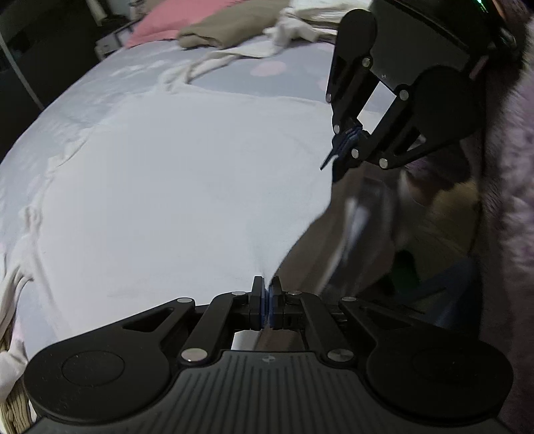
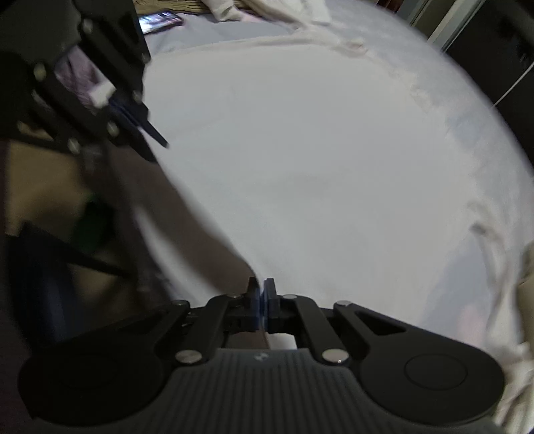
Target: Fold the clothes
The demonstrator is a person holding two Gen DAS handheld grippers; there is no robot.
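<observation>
A white garment [image 1: 173, 187] lies spread flat on the bed, and it fills the right wrist view [image 2: 317, 173] too. My left gripper [image 1: 266, 293] is shut on the garment's near hem at one corner. My right gripper [image 2: 263, 293] is shut on the hem at the other corner; it also shows in the left wrist view [image 1: 347, 140] at the upper right. My left gripper shows in the right wrist view [image 2: 133, 117] at the upper left. The hem between the two grippers is lifted off the bed edge.
A lilac bedsheet [image 1: 100, 83] lies under the garment. A pink pillow [image 1: 160, 23], a tan folded cloth [image 1: 230, 26] and crumpled white clothes [image 1: 300, 23] lie at the far end. A phone [image 2: 160, 20] lies on the bed. Below the bed edge is dark floor [image 1: 417, 233].
</observation>
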